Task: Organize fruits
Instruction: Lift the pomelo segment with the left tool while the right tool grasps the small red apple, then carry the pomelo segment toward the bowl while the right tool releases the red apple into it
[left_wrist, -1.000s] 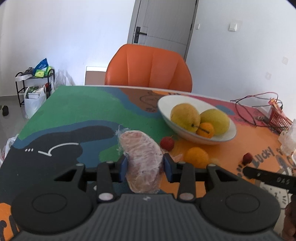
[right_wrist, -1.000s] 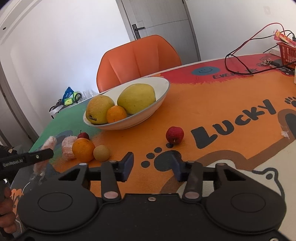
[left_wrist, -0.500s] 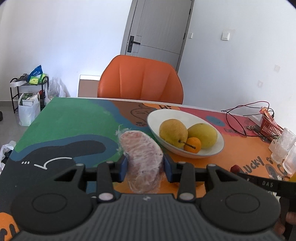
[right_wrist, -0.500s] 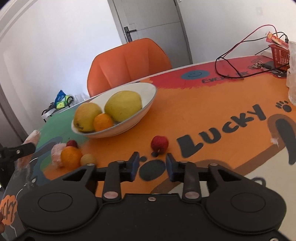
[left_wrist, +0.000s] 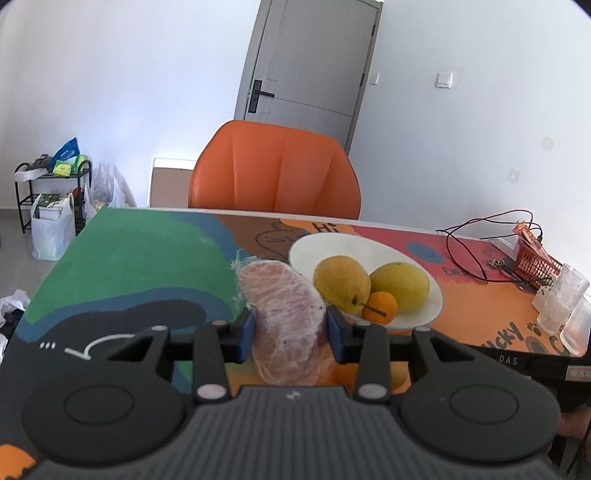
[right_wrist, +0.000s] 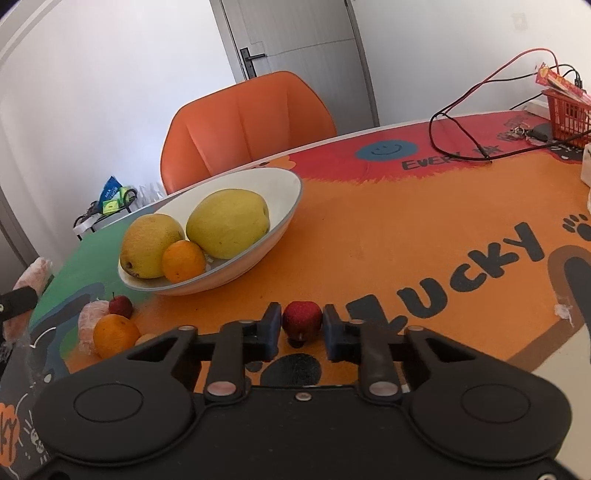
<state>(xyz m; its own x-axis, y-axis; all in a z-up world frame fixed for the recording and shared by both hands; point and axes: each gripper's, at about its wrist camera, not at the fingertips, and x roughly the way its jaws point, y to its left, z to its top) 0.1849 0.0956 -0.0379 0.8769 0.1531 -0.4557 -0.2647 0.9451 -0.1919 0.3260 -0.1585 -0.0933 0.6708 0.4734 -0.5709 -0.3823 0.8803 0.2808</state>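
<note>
My left gripper (left_wrist: 290, 332) is shut on a pink peeled fruit in clear wrap (left_wrist: 282, 314) and holds it above the table, left of the white bowl (left_wrist: 325, 247). The bowl holds two yellow fruits and a small orange (left_wrist: 380, 306). My right gripper (right_wrist: 300, 330) stands open around a small red fruit (right_wrist: 302, 319) that lies on the orange mat; the pads are beside it with small gaps. In the right wrist view the bowl (right_wrist: 284, 221) lies behind. An orange (right_wrist: 114, 334), a second wrapped pink fruit (right_wrist: 88, 321) and a small red fruit (right_wrist: 120, 305) lie at left.
An orange chair (left_wrist: 275, 170) stands behind the table. Red and black cables (right_wrist: 476, 122) and a red basket (right_wrist: 567, 110) lie at the far right. Clear glasses (left_wrist: 567, 306) stand at the table's right edge. A rack with bags (left_wrist: 51, 199) stands on the floor at left.
My left gripper has risen with the wrapped fruit and drawn back. My right gripper has moved forward onto the small red fruit and narrowed around it.
</note>
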